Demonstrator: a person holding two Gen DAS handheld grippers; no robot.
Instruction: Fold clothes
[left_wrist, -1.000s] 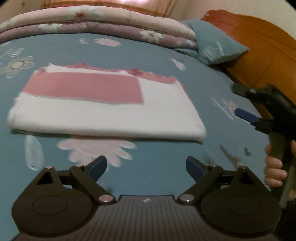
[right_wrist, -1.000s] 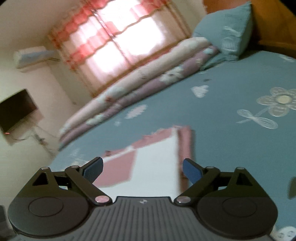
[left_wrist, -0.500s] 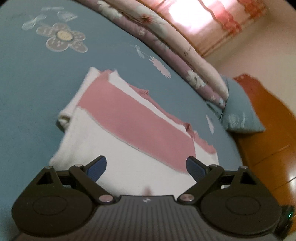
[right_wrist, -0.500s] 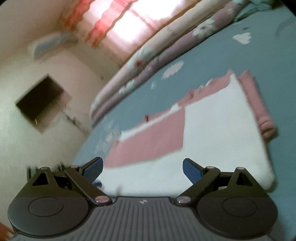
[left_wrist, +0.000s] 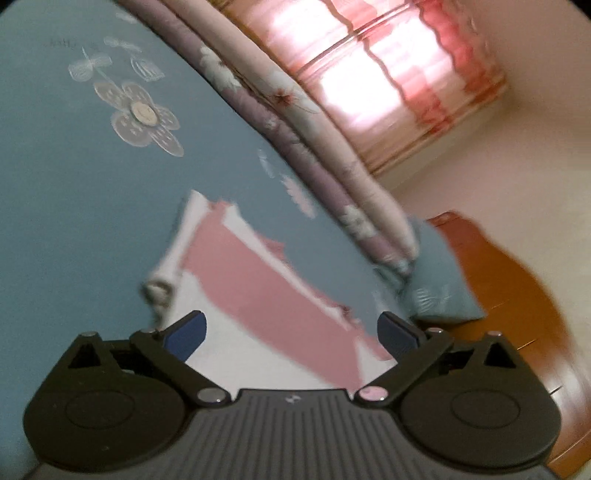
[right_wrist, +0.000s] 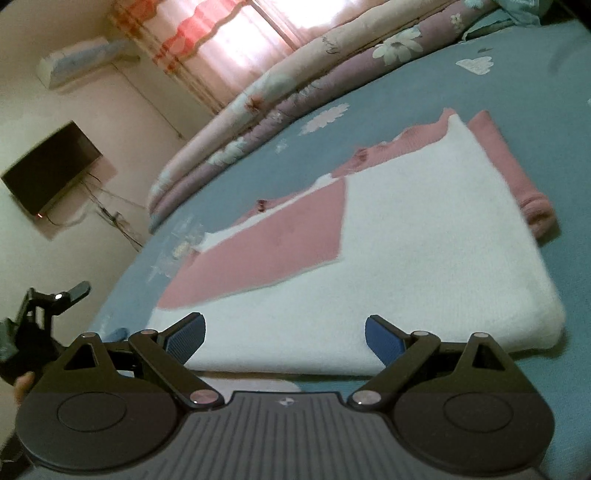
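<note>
While the left gripper (left_wrist: 291, 334) has just been opening and the right gripper (right_wrist: 284, 334) also stands spread and empty, the folded pink-and-white garment (right_wrist: 388, 266) just beyond them on the bedspread (left_wrist: 74, 221) likely needs one last fold

I see the bed (right_wrist: 498, 92), with a folded garment (right_wrist: 406, 251), quilt (right_wrist: 295, 85) and pillow (left_wrist: 439, 284) on it.
</note>
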